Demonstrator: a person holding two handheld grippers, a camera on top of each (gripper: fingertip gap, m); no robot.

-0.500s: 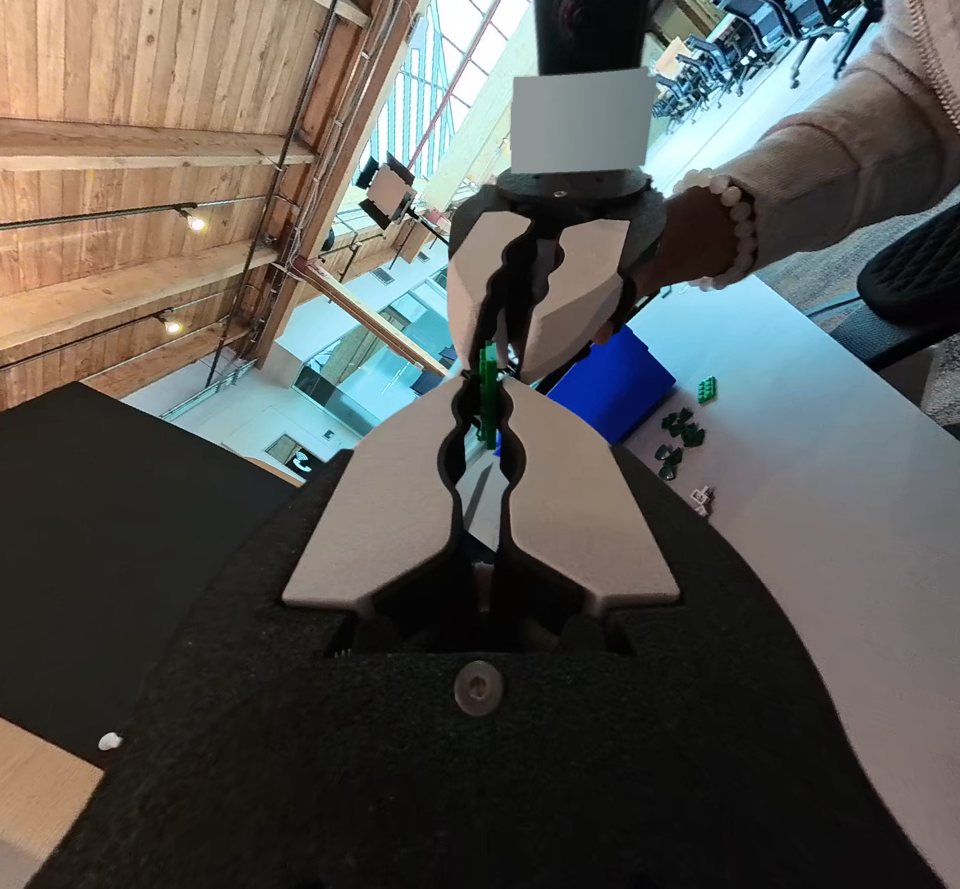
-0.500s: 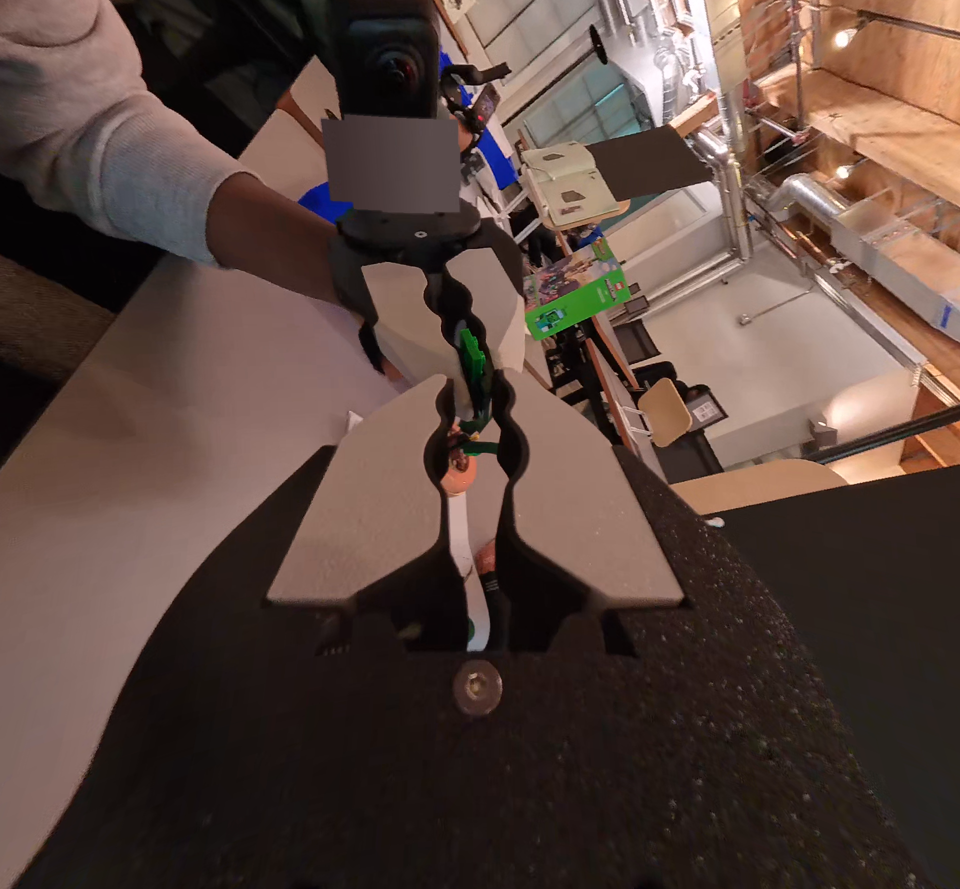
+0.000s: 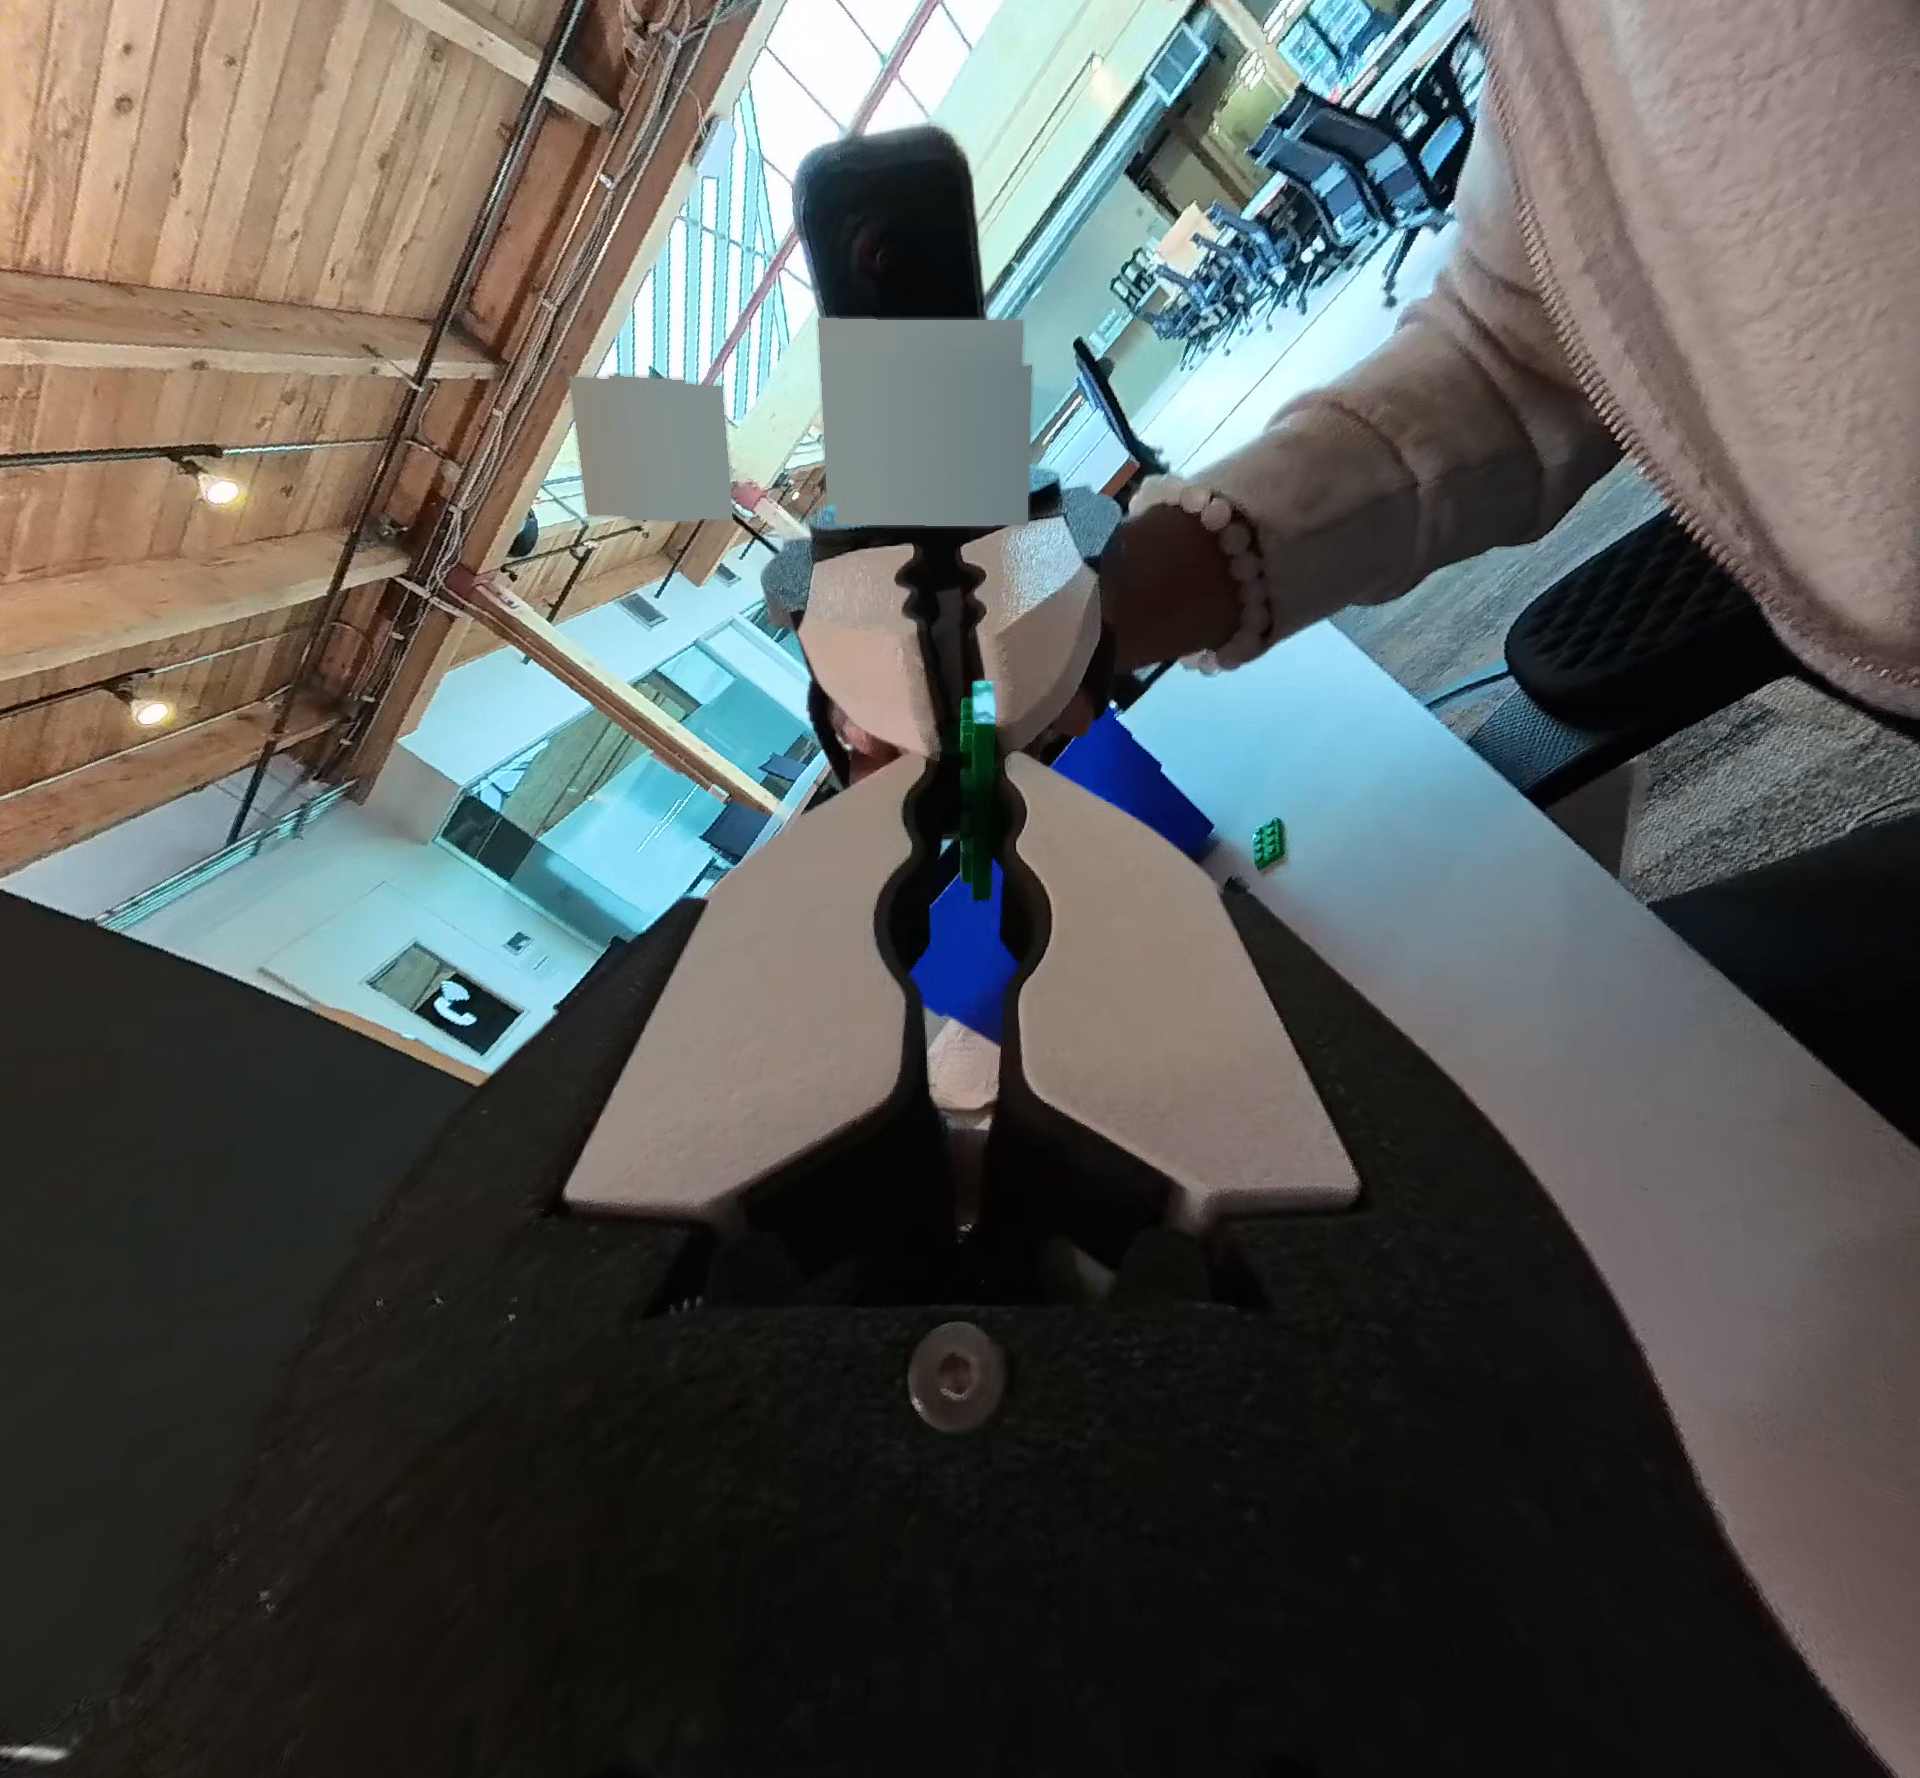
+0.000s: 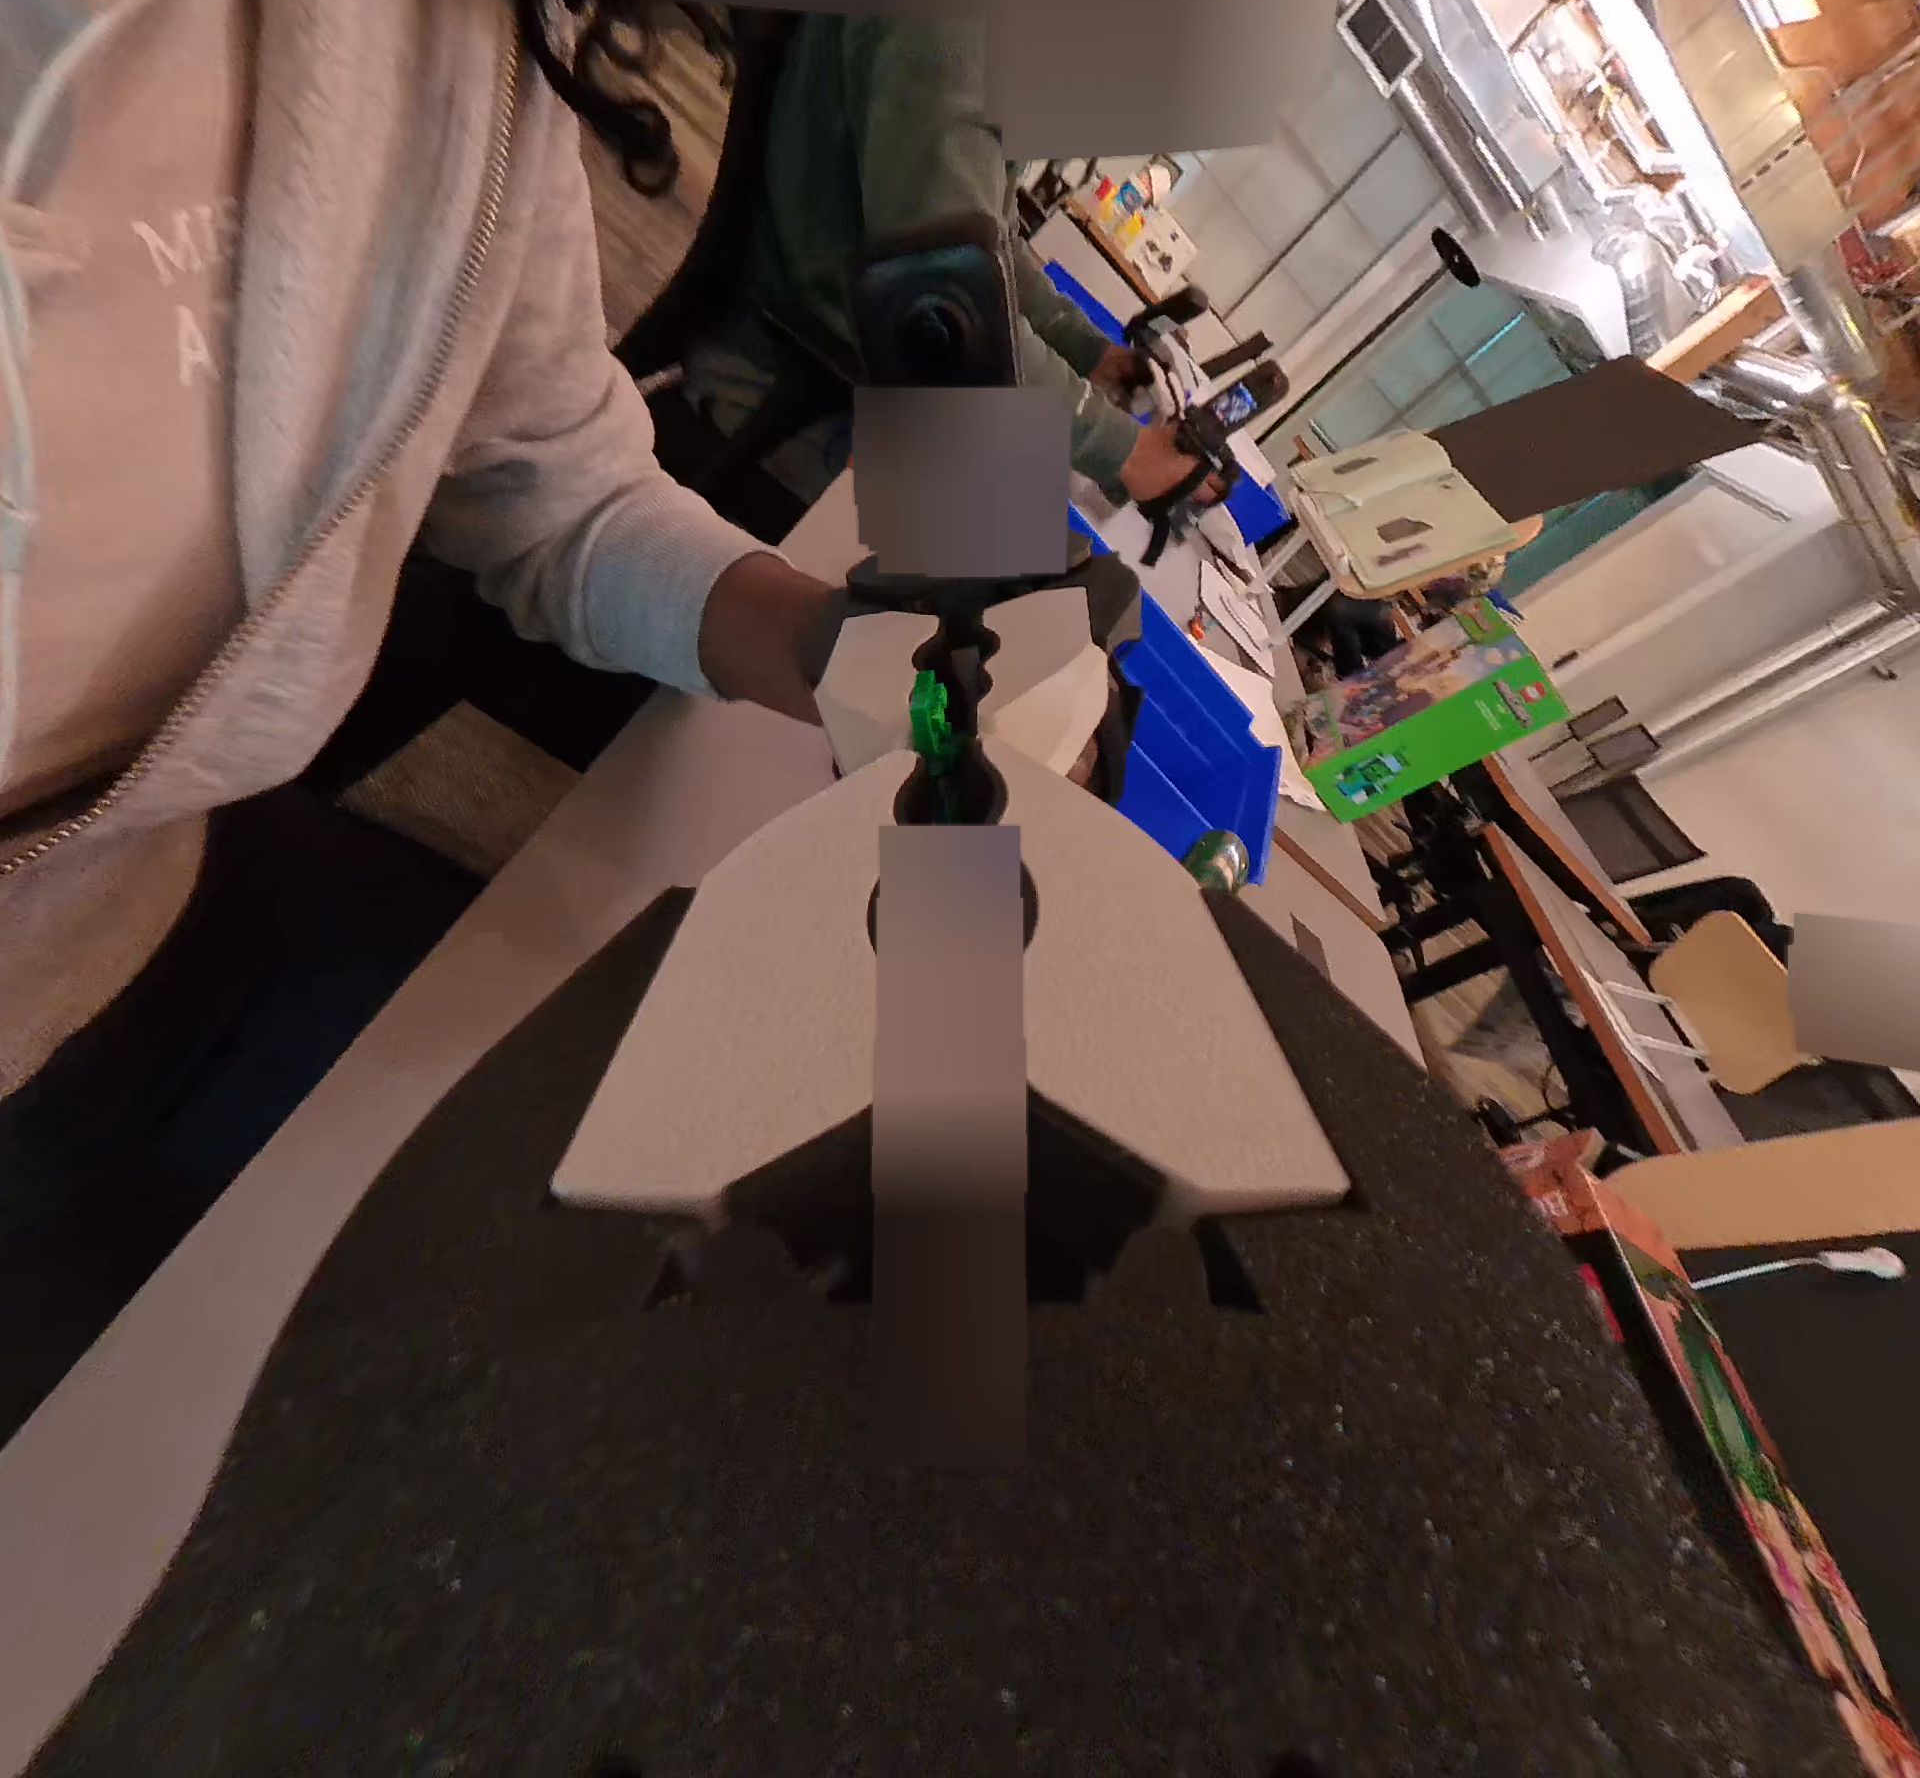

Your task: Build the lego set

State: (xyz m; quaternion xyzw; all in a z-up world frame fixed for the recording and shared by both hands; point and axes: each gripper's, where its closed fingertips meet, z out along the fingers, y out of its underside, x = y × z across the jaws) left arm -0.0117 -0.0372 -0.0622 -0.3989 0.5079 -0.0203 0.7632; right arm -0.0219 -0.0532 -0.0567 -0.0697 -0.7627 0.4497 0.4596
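Green lego assembly (image 3: 975, 793) is up in the air between your two tips, above the white table (image 3: 1455, 980). Left gripper (image 3: 961, 772) and right gripper (image 4: 951, 772) each pinch it, tip to tip (loose green brick (image 3: 1269, 842) near the blue bin (image 3: 1138, 798)).

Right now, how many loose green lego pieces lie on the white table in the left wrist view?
1: a small green plate lies on the white table, right of the blue bin. The left gripper's body may hide others.
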